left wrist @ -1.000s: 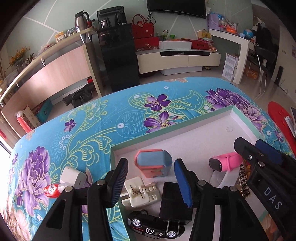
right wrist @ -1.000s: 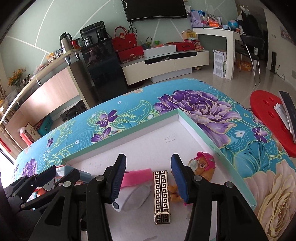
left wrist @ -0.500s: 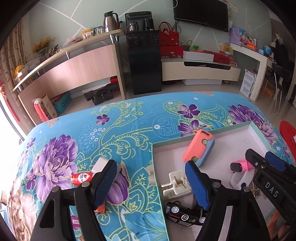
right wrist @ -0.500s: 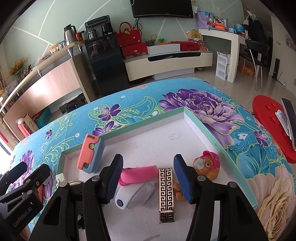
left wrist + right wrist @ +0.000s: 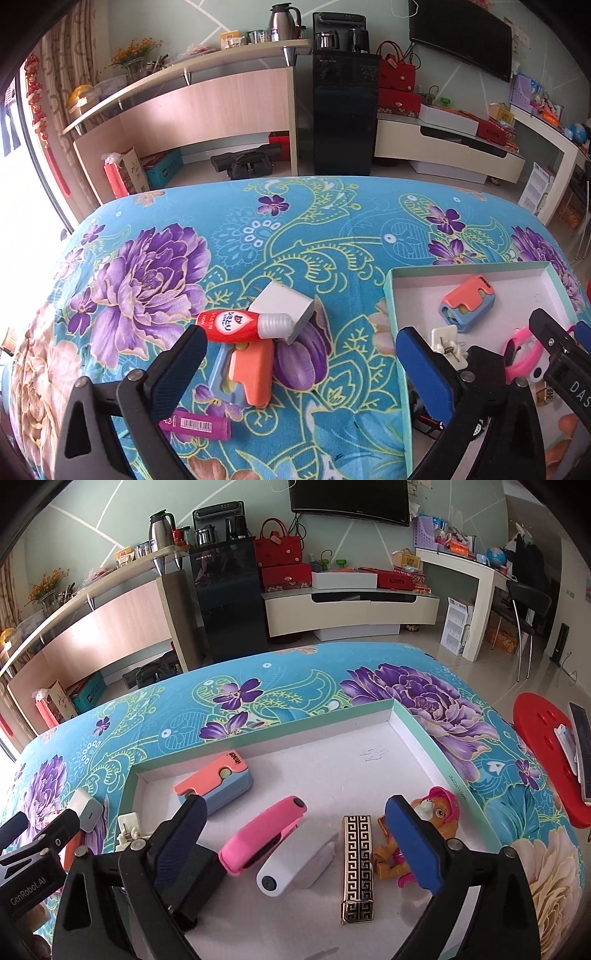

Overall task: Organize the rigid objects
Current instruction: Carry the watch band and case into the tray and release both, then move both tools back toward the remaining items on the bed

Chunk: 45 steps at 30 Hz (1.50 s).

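My left tongs (image 5: 299, 373) have just been opening and stand spread, empty, over the loose items left on the desk (image 5: 258, 229): a red "LION" tube (image 5: 236, 325) leaning on a white block (image 5: 282, 308), a coral-and-blue case (image 5: 245, 373) and a magenta barcoded stick (image 5: 197, 426). My right tongs (image 5: 299, 845), likewise just opened and empty, straddle the pink stapler (image 5: 264, 836) in the tray (image 5: 428, 746), where sorted pieces collect. The opposite tool reads "GenRobot.AI".

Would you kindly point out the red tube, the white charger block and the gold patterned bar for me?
red tube (image 5: 229, 325), left wrist view, on its red labelled body.
white charger block (image 5: 277, 306), left wrist view, on its top face.
gold patterned bar (image 5: 357, 864), right wrist view, on its middle.
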Available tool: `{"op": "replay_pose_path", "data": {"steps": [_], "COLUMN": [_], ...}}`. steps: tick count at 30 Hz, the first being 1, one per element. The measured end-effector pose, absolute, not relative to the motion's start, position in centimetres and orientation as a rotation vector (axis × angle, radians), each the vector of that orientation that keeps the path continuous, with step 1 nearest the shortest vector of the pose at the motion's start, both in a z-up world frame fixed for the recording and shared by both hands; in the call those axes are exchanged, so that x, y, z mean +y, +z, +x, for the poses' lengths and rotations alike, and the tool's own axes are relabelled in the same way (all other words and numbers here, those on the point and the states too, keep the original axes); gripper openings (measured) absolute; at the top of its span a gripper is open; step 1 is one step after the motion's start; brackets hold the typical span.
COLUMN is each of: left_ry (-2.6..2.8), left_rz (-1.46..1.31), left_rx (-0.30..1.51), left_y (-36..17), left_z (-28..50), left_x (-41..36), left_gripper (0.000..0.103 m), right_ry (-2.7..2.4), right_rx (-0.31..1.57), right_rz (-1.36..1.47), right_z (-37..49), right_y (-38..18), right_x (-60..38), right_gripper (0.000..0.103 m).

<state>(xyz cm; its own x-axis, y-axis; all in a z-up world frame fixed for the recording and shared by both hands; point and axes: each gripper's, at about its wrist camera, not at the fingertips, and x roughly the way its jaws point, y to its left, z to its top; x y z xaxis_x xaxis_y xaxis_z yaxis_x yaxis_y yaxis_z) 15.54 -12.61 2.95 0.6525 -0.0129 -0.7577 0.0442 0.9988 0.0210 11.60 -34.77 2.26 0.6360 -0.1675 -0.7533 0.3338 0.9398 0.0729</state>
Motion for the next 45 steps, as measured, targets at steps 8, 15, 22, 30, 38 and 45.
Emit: {"op": "replay_pose_path", "data": {"steps": [8,15,22,30,38,45], "left_ry": [0.074,0.173,0.2,0.233,0.238,0.197], "left_rz": [-0.031,-0.066,-0.116,-0.145,-0.168,-0.172], "left_rx": [0.855,0.845,0.867,0.911,0.954,0.987], "left_y": [3.5,3.9,3.4,2.0,0.6,-0.3], "left_z": [14.7,13.6,12.8,12.0,11.3,11.5], "left_x": [-7.3,-2.5,0.3,2.3,3.4,3.2], "left_gripper": [0.103,0.103,0.103,0.103,0.103,0.103], "right_ry": [-0.263,-0.119,-0.01,0.131,0.194,0.199], "right_rx": [0.79,0.715,0.739,0.792,0.845,0.872], "right_rz": [0.214,0.212,0.152,0.142,0.105,0.111], "right_z": [11.6,11.7,12.7,13.5,13.8,14.0], "right_y": [3.4,5.4,5.2,3.9,2.7,1.9], "right_x": [-33.4,-29.4,-24.5,-19.4,-16.2,-15.7], "right_gripper": [0.097,0.097,0.097,0.097,0.097,0.097]}}
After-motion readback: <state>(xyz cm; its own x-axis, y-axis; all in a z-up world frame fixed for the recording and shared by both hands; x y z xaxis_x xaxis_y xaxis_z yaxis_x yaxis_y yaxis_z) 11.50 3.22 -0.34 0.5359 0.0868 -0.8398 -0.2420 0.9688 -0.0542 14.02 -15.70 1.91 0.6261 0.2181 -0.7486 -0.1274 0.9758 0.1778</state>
